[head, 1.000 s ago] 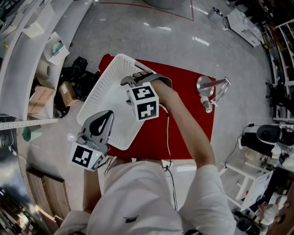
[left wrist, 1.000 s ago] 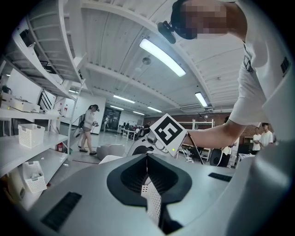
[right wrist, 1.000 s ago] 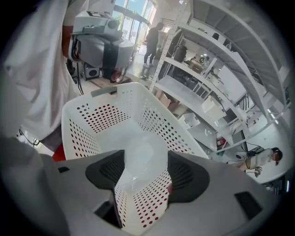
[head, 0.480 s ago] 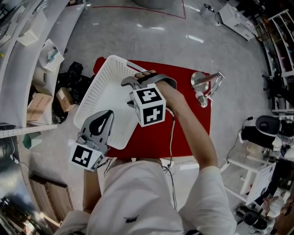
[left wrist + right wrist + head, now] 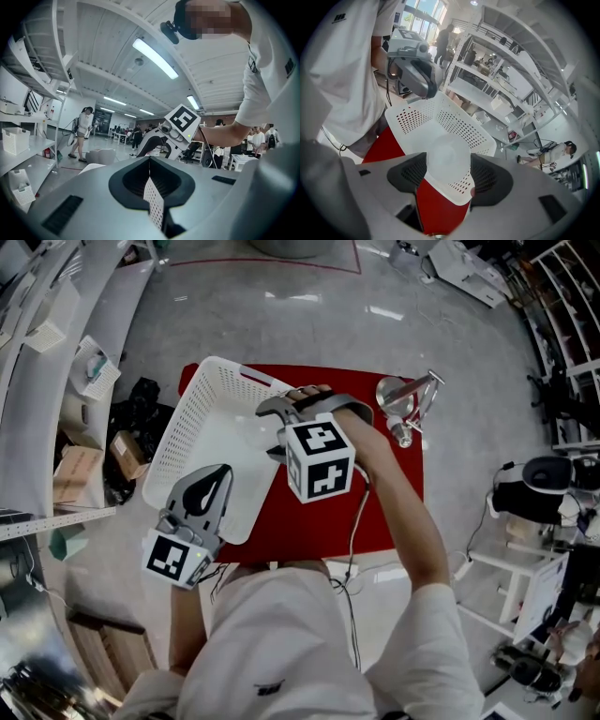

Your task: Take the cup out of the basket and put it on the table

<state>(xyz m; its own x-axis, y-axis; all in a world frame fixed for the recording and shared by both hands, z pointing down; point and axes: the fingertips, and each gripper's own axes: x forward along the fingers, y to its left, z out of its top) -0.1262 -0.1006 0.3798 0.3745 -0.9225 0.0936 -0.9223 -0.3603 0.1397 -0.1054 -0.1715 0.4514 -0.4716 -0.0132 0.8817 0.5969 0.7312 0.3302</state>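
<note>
A white perforated basket (image 5: 200, 418) lies tilted on the red-covered table (image 5: 380, 502). My left gripper (image 5: 219, 472) is at its near corner, shut on the basket wall (image 5: 153, 206), which stands as a thin perforated sheet between the jaws. My right gripper (image 5: 275, 430) hovers at the basket's right edge. In the right gripper view a translucent white cup (image 5: 447, 161) sits between the jaws, held bottom toward the camera, above the basket's rim (image 5: 454, 122) and the red cloth (image 5: 436, 206). In the head view the cup is hidden under the gripper.
A shiny metal object on a stand (image 5: 405, 407) sits at the far right corner of the red cloth. Grey floor surrounds the table, with boxes and black bags (image 5: 127, 427) at the left and white shelving (image 5: 497, 93) behind the basket.
My right gripper has moved to the right with the cup, from over the basket's inside to its right edge. The left gripper keeps its hold on the basket.
</note>
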